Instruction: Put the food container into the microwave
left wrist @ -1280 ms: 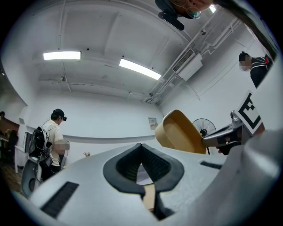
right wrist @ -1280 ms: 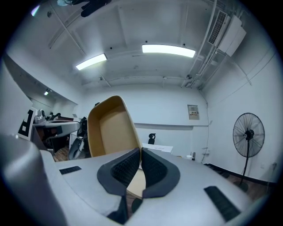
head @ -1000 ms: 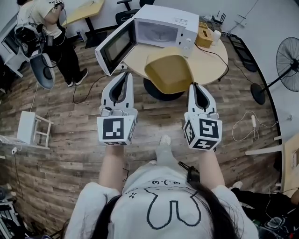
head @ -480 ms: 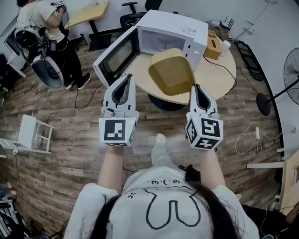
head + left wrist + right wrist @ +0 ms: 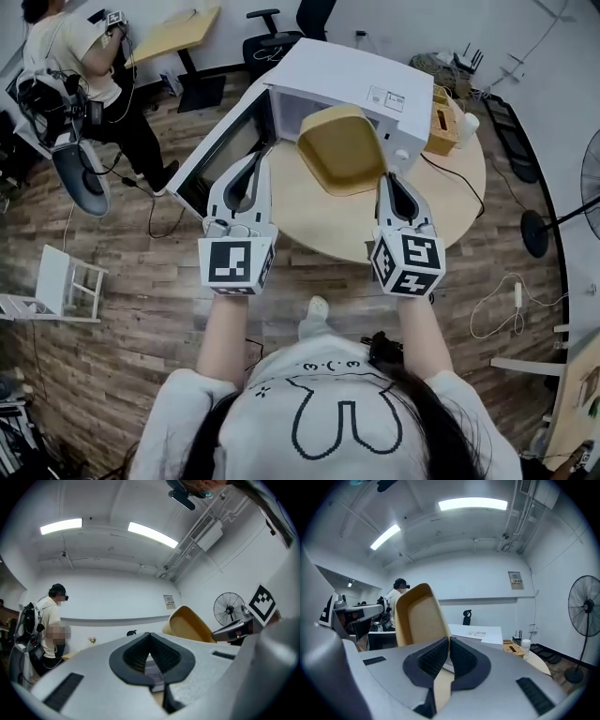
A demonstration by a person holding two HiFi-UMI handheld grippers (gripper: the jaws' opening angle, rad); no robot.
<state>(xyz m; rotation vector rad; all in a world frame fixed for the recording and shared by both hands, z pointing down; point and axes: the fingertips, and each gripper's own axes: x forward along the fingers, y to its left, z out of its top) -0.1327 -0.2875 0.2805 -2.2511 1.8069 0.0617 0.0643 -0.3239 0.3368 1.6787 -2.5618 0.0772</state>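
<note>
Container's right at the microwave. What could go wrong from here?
The right gripper pinches only the rim of the tilted food container, so it may swing or slip. The container could clip the frame of the microwave opening. The left gripper, shut and empty, sits near the open door and might bump it.

Tan food container (image 5: 342, 148), white microwave (image 5: 347, 80)

White shirt (image 5: 330, 417), black rabbit outline

The microwave (image 5: 347, 80) cavity is largely hidden behind the food container (image 5: 342, 150). Print on the label (image 5: 386, 97) on its top: too small to read. The bench (image 5: 319, 217) near edge is partly covered by the left tool (image 5: 249, 161) and right tool (image 5: 390, 180). The fan (image 5: 593, 183) is cut off at the right picture edge.
</note>
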